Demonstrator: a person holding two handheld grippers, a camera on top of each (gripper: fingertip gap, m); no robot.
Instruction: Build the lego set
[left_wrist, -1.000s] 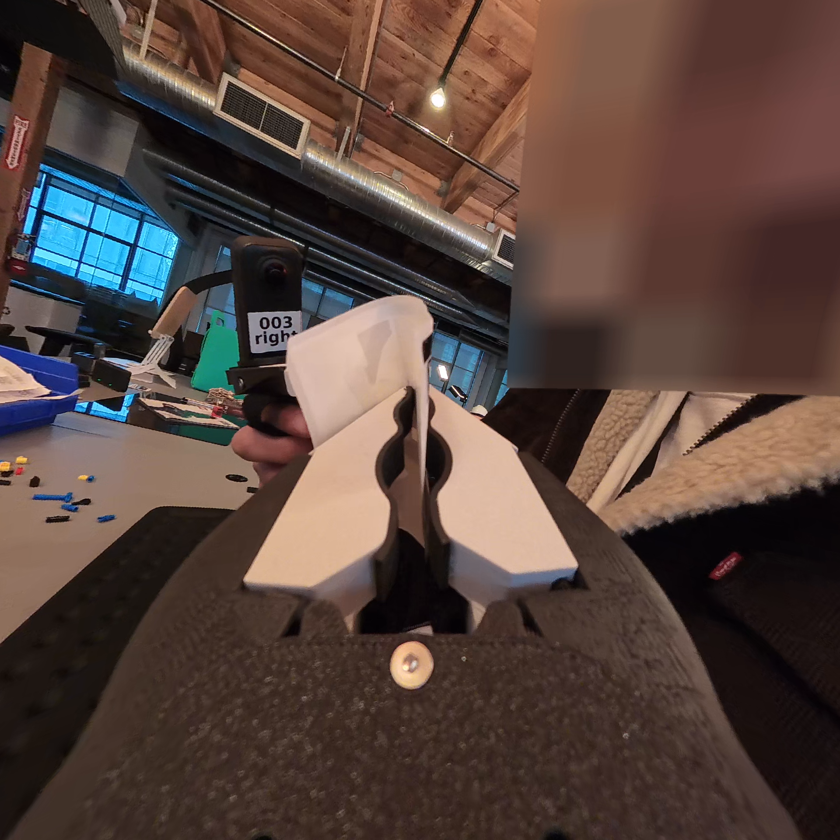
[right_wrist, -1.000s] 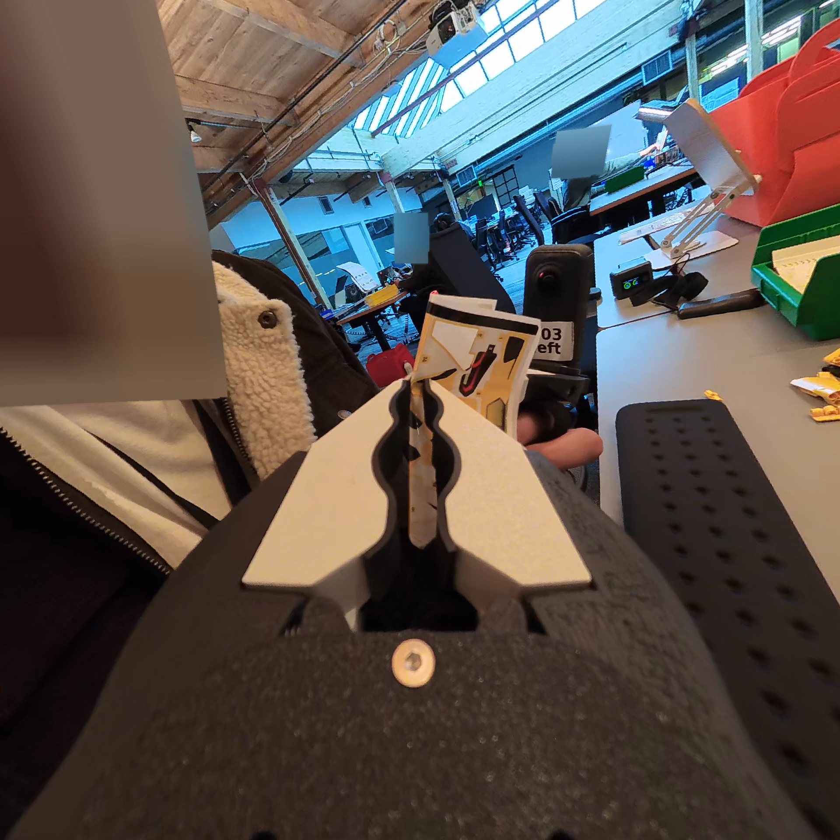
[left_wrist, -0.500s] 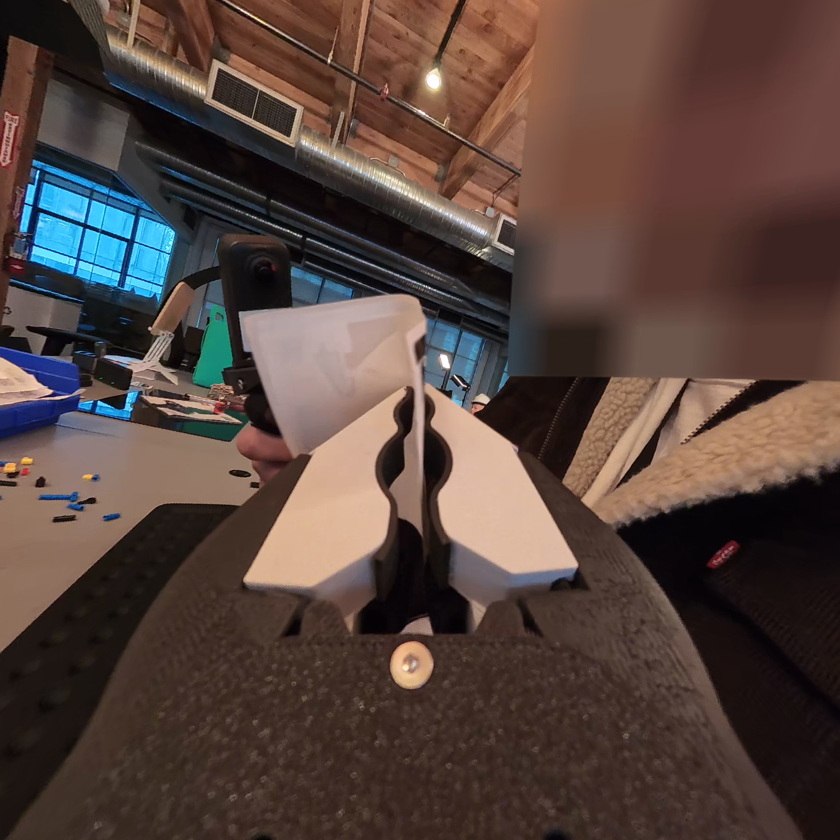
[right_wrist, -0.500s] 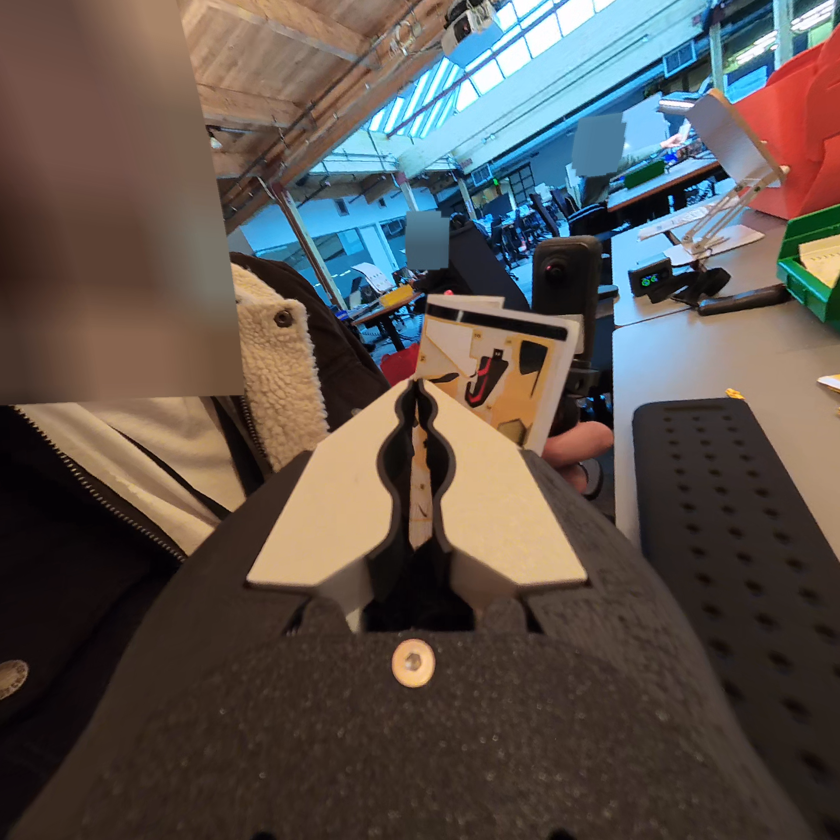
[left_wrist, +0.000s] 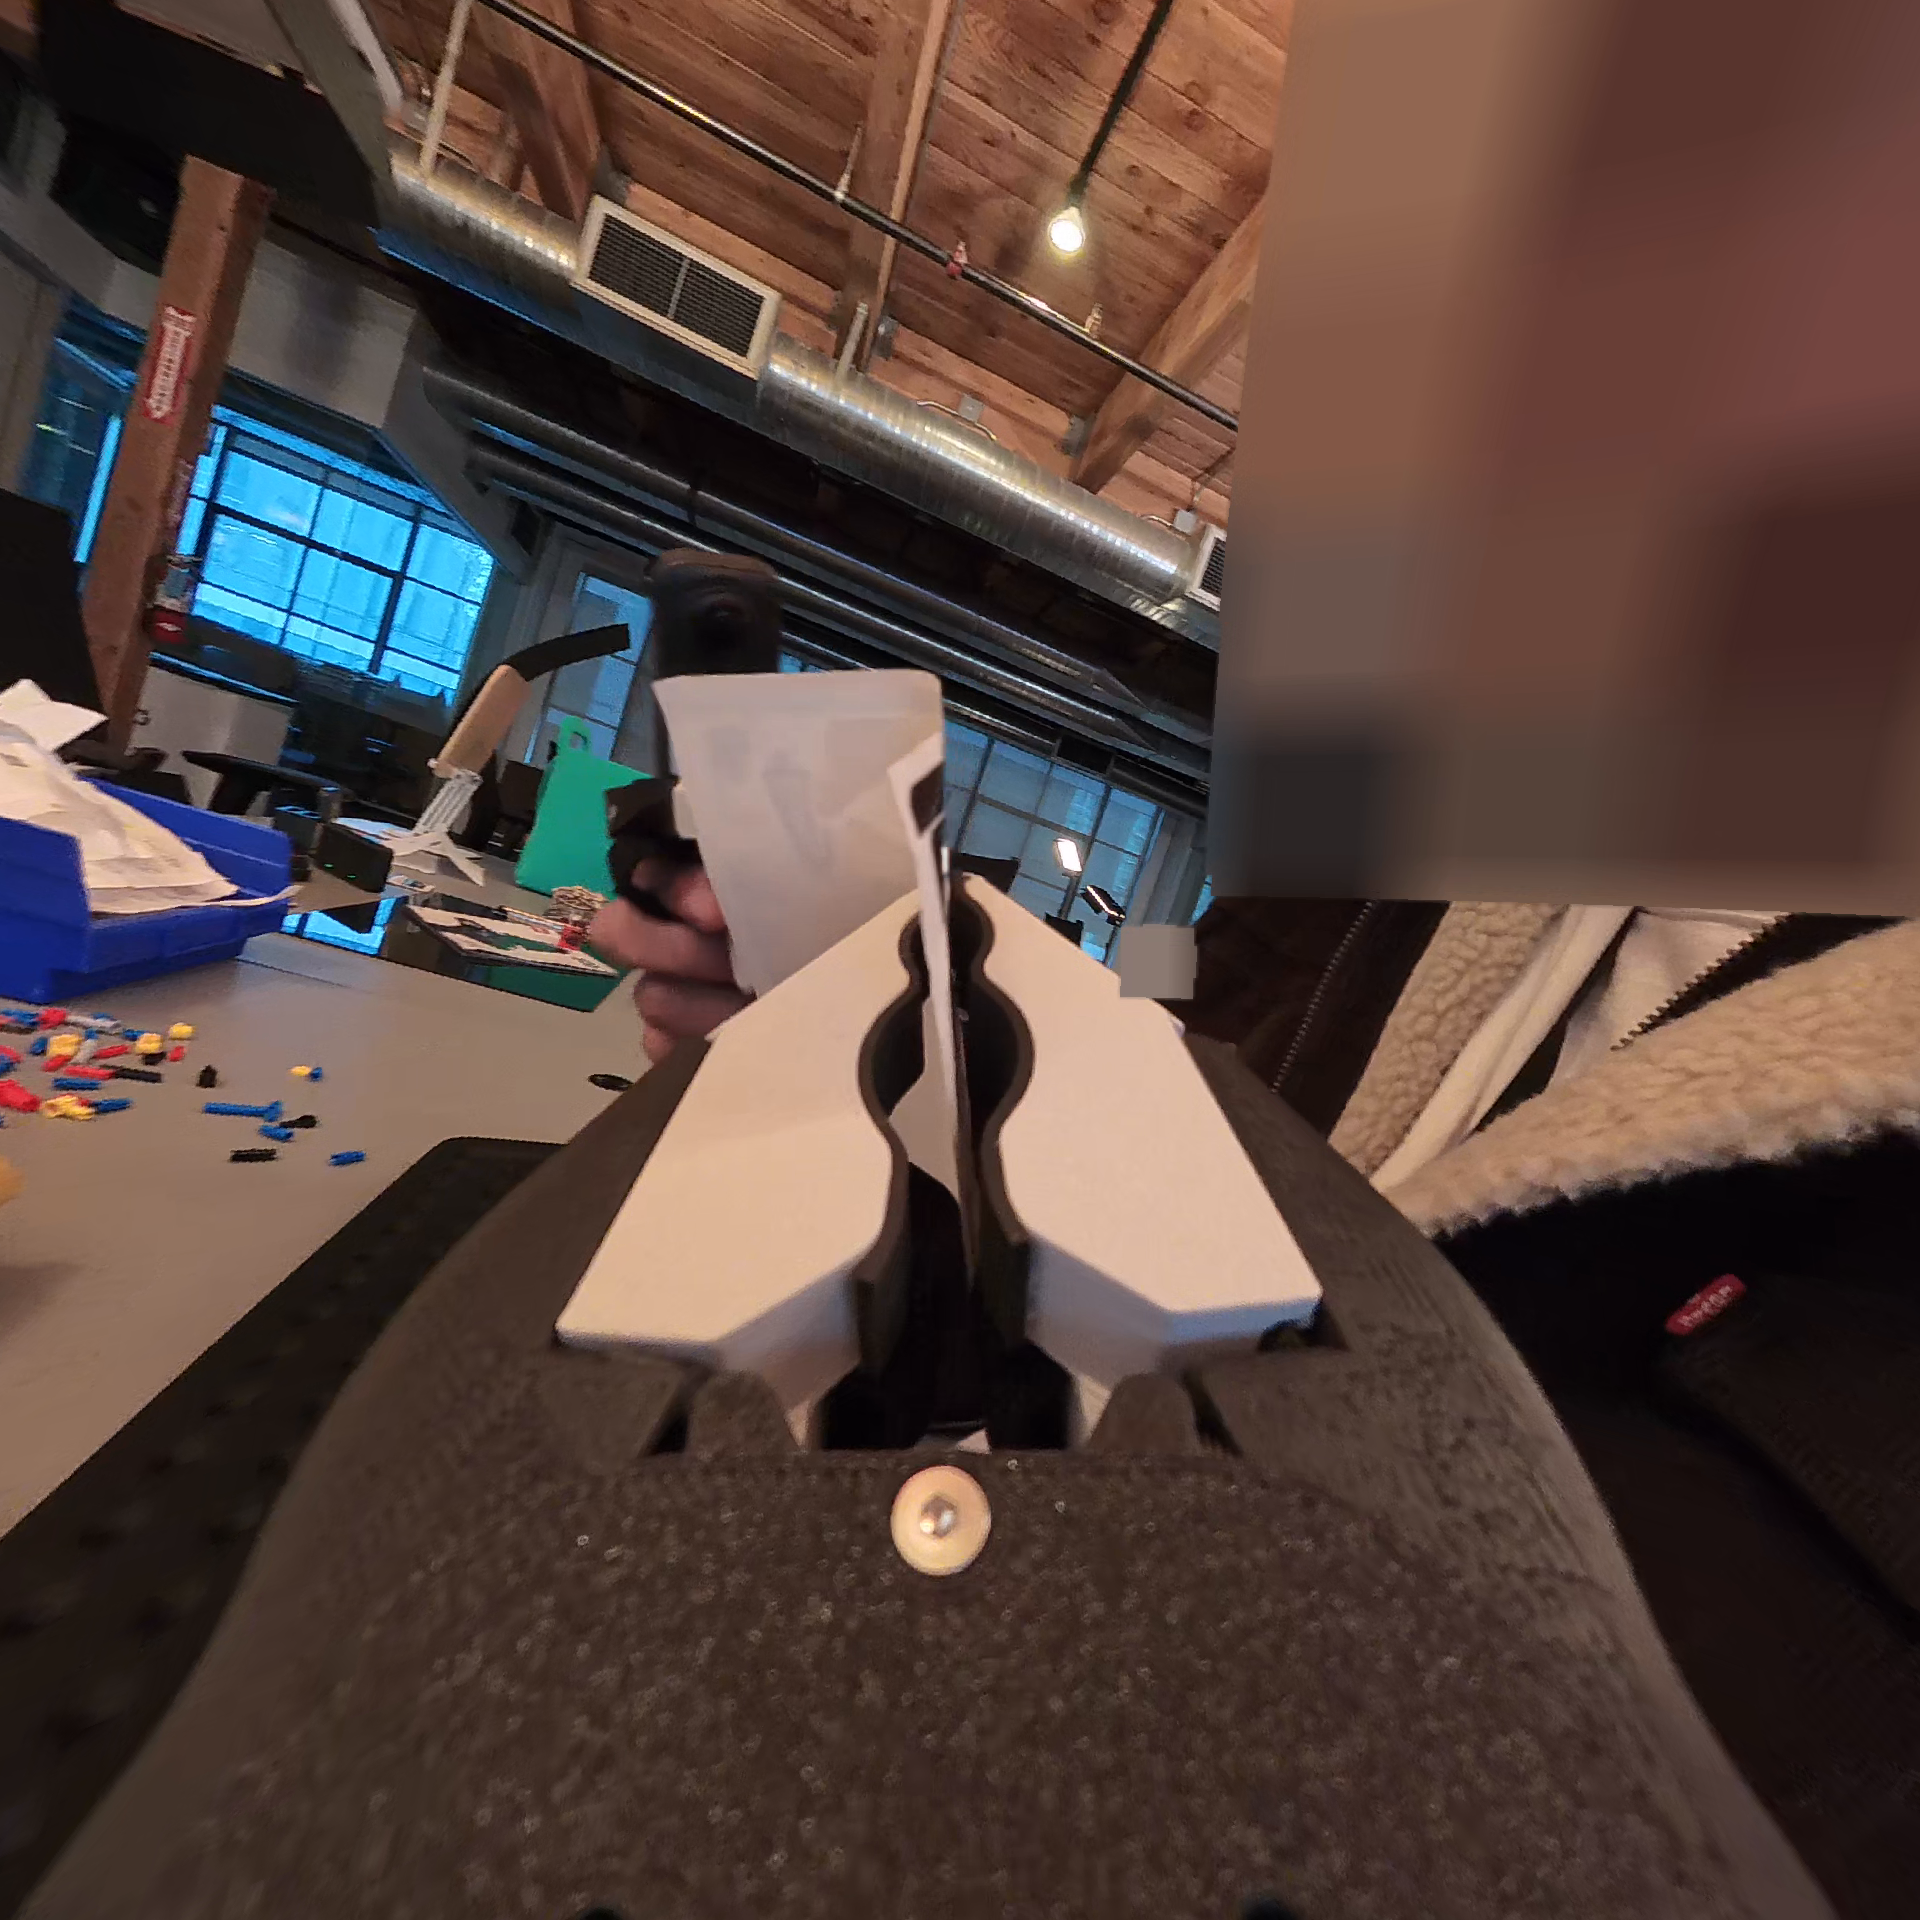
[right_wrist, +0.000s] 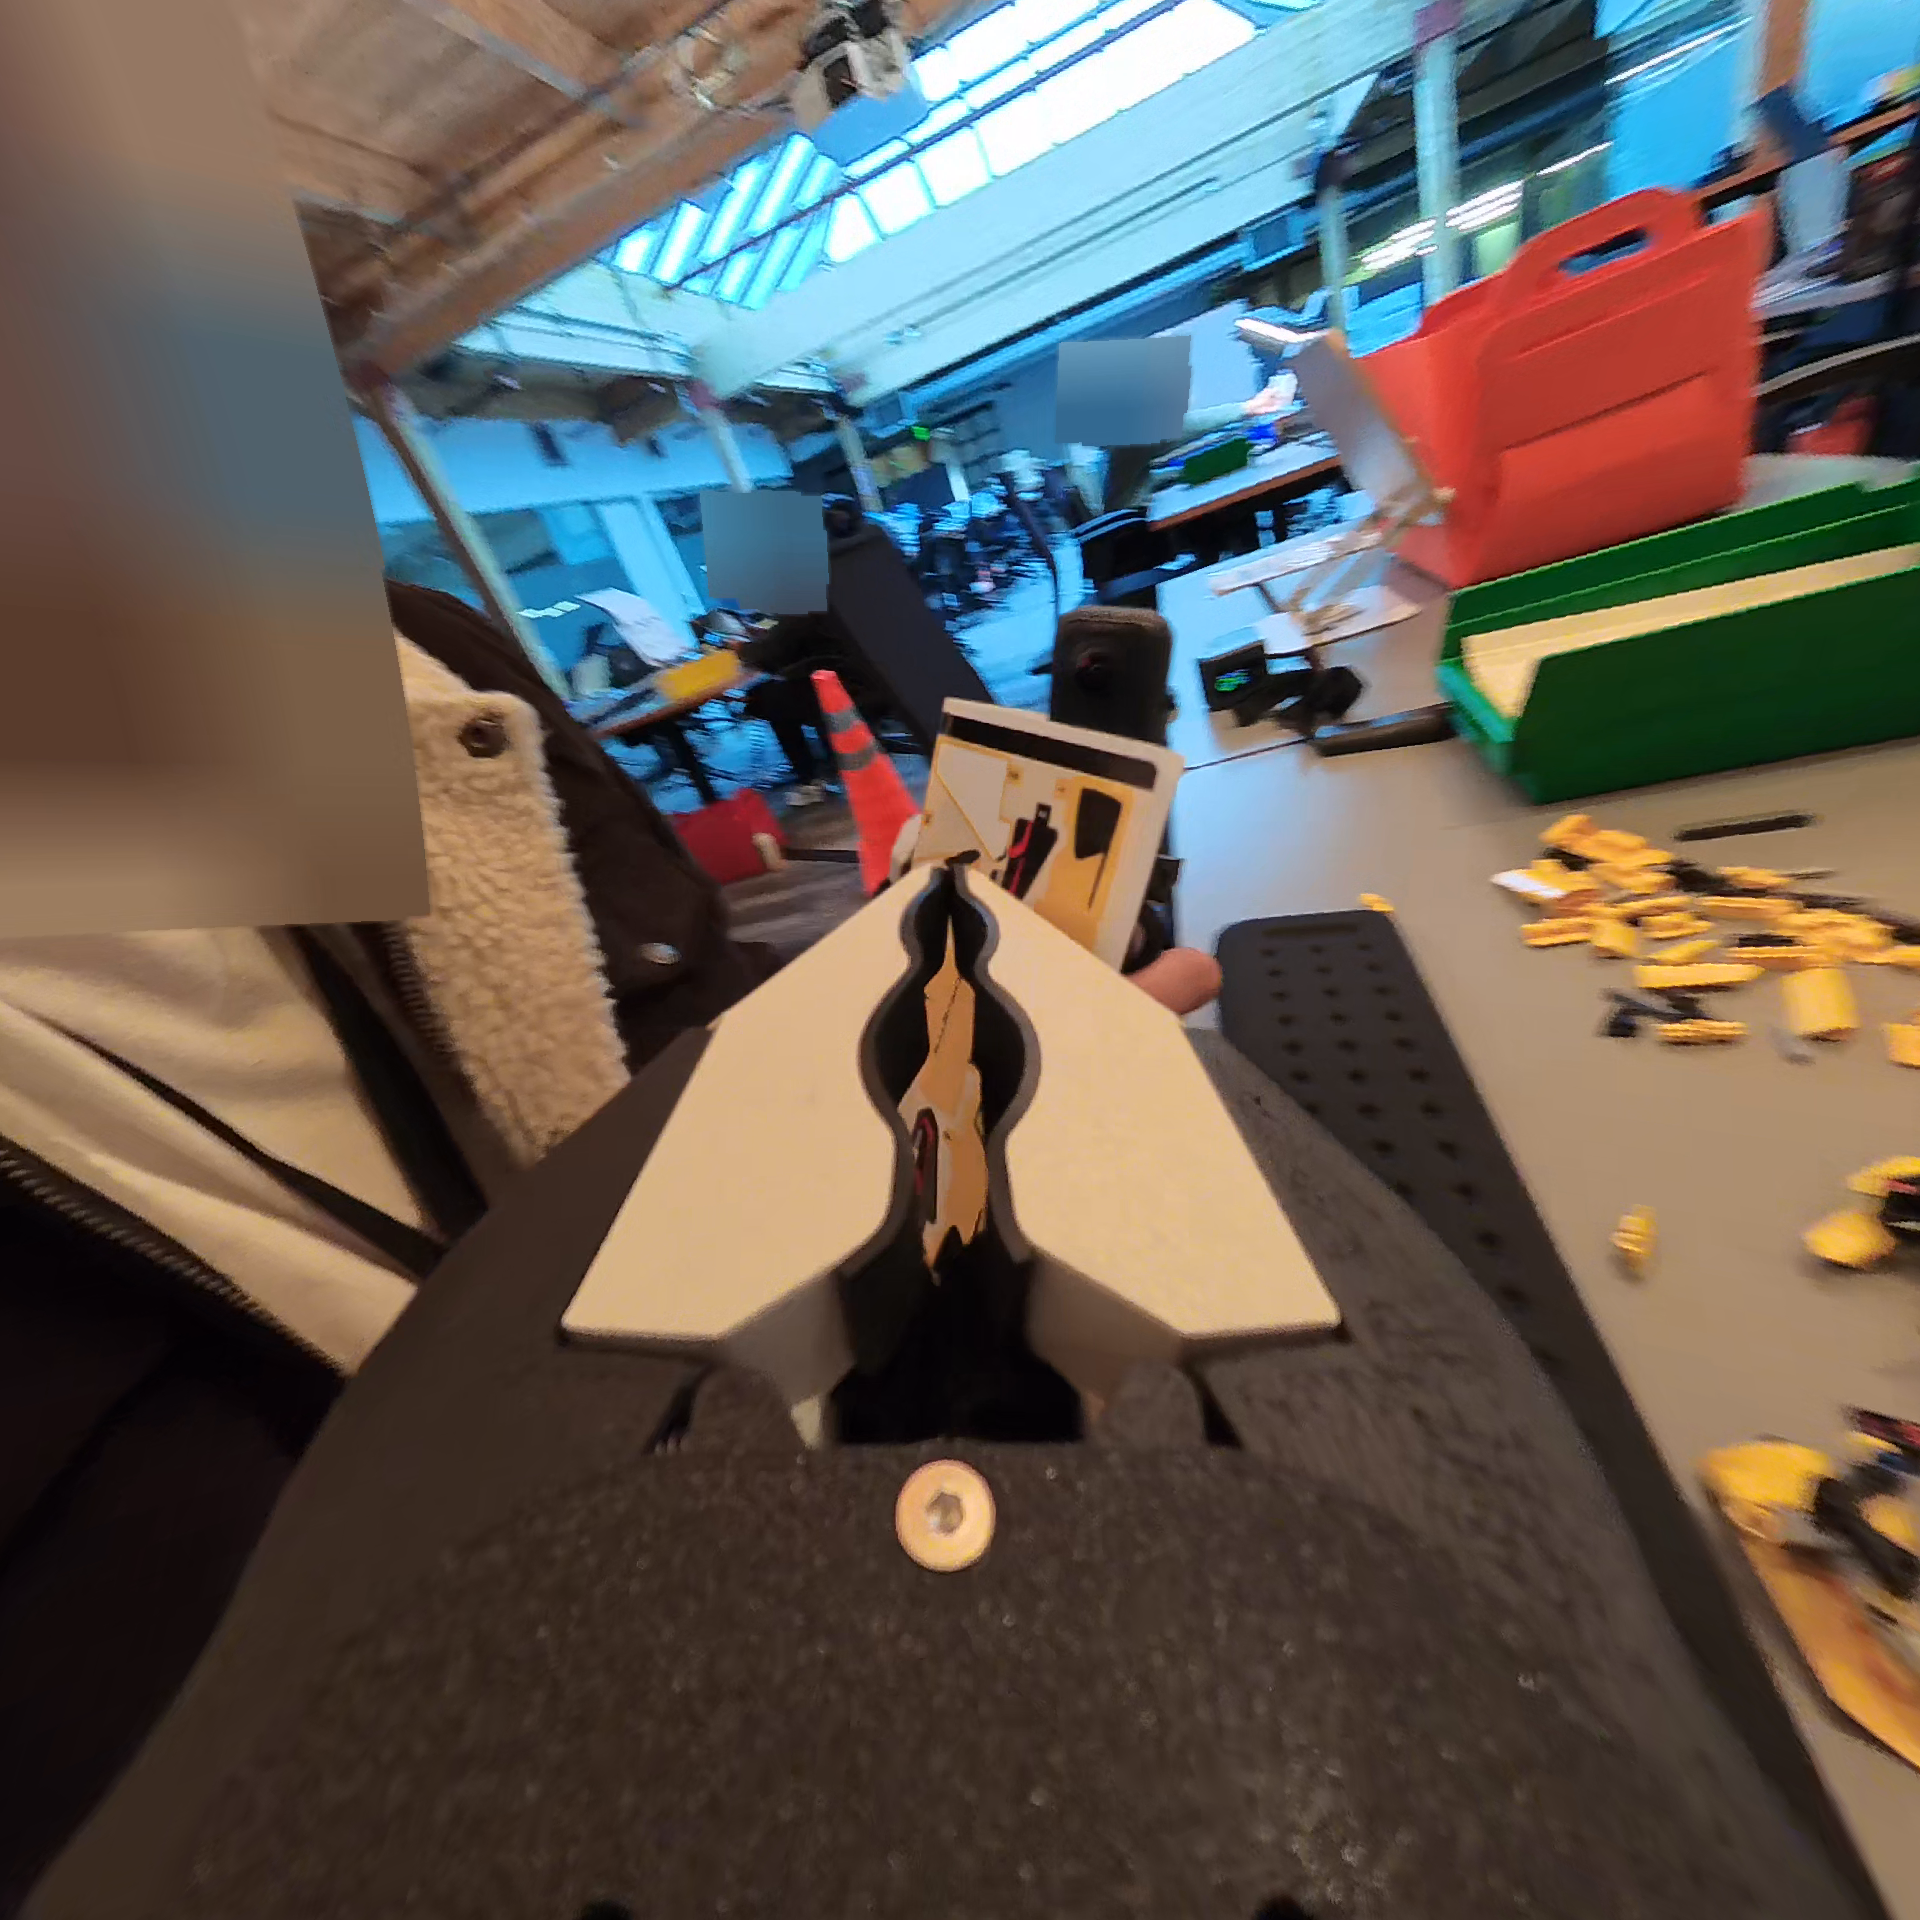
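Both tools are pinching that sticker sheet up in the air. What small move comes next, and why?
Probably lower the sticker sheet toward the table near the yellow pieces. Both the left tool and right tool are shut on it, it hangs above the table, and the sheet already looks bent between them, so further pulling risks creasing it.

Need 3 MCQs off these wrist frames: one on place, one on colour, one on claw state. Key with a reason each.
1. Where do the yellow lego pieces lie?
A. in the green bin
B. on the grey table
C. on the black mat

2. What colour is the bin holding papers in the left wrist view?
A. blue
B. red
C. white

3. How is the right claw?
A. wide open
B. shut, empty
C. shut on the sticker sheet

Key: B, they are scattered on the grey table; A, its walls are blue; C, the sheet runs between the closed fingers.
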